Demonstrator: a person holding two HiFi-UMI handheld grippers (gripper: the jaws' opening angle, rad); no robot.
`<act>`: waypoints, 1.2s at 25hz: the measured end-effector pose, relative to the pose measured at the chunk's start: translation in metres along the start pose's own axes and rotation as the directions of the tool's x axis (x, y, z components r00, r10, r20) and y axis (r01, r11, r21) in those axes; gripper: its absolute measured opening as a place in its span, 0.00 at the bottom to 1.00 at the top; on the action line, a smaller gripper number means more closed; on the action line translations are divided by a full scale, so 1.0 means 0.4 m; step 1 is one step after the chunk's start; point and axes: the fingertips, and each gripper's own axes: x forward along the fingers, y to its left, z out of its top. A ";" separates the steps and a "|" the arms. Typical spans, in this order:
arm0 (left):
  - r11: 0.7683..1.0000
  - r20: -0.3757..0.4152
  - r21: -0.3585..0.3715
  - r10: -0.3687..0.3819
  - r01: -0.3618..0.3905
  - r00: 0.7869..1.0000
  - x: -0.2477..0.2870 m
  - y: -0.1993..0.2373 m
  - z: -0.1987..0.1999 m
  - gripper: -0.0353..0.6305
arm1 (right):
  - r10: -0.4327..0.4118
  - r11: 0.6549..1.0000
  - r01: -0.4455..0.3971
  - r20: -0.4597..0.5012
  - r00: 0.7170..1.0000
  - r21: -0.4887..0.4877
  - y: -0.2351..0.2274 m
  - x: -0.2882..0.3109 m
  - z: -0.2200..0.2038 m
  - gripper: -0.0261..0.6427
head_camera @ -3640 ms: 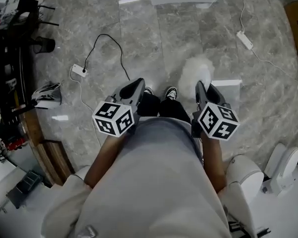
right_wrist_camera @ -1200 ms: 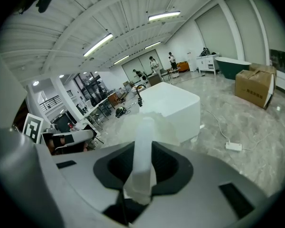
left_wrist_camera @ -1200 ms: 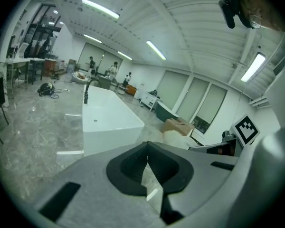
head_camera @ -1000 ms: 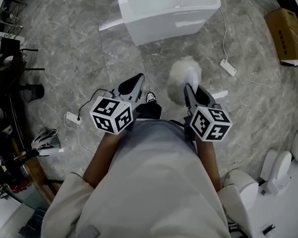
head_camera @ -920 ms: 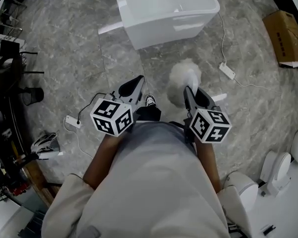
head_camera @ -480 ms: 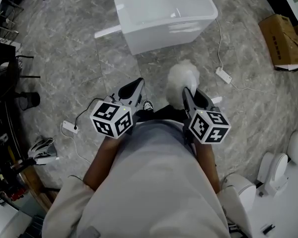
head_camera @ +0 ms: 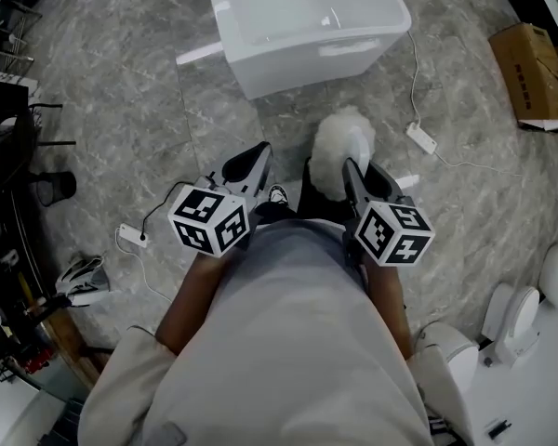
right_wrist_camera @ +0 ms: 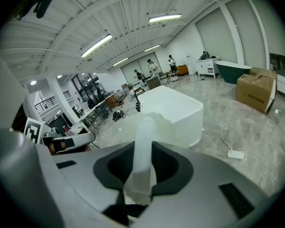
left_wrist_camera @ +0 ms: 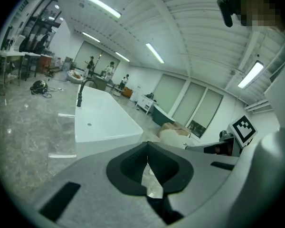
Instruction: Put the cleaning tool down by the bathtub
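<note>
The cleaning tool is a white fluffy duster (head_camera: 338,150) on a pale translucent handle (right_wrist_camera: 143,155). My right gripper (head_camera: 354,171) is shut on that handle, with the fluffy head sticking out ahead of the jaws toward the bathtub. The white bathtub (head_camera: 307,21) stands on the marble floor a short way ahead, also visible beyond the right gripper (right_wrist_camera: 143,146) as the bathtub (right_wrist_camera: 176,112). My left gripper (head_camera: 250,162) is held level beside the right one. In the left gripper view the left gripper (left_wrist_camera: 147,149) has its jaw tips touching and nothing between them, and the bathtub (left_wrist_camera: 100,121) lies ahead.
A power strip (head_camera: 420,138) with its cable lies right of the tub, a cardboard box (head_camera: 536,61) further right. Another socket block (head_camera: 130,237) and cable lie at the left near a dark rack (head_camera: 7,119). White toilets (head_camera: 513,316) stand at the lower right.
The person has walked toward the bathtub: it has come into view at the top and drawn nearer. Both grippers keep their pose, the right still holding the duster.
</note>
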 end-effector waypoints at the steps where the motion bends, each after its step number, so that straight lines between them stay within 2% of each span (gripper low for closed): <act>1: 1.000 -0.001 0.001 0.002 -0.002 1.000 0.015 0.002 0.008 0.06 | 0.001 1.000 -0.001 0.000 1.000 0.001 -0.010 0.010 0.012 0.17; 15: 0.998 -0.036 -0.014 0.058 -0.058 0.998 0.259 0.037 0.121 0.06 | 0.029 0.999 -0.029 -0.015 0.999 0.023 -0.199 0.169 0.215 0.17; 23: 0.992 -0.031 -0.031 0.122 -0.123 0.992 0.414 0.054 0.214 0.06 | 0.098 0.995 -0.097 -0.057 0.994 0.013 -0.293 0.293 0.341 0.17; 30: 0.977 -0.013 -0.058 0.205 -0.206 0.979 0.503 0.081 0.293 0.06 | 0.179 0.982 -0.184 -0.108 0.978 -0.039 -0.337 0.415 0.448 0.17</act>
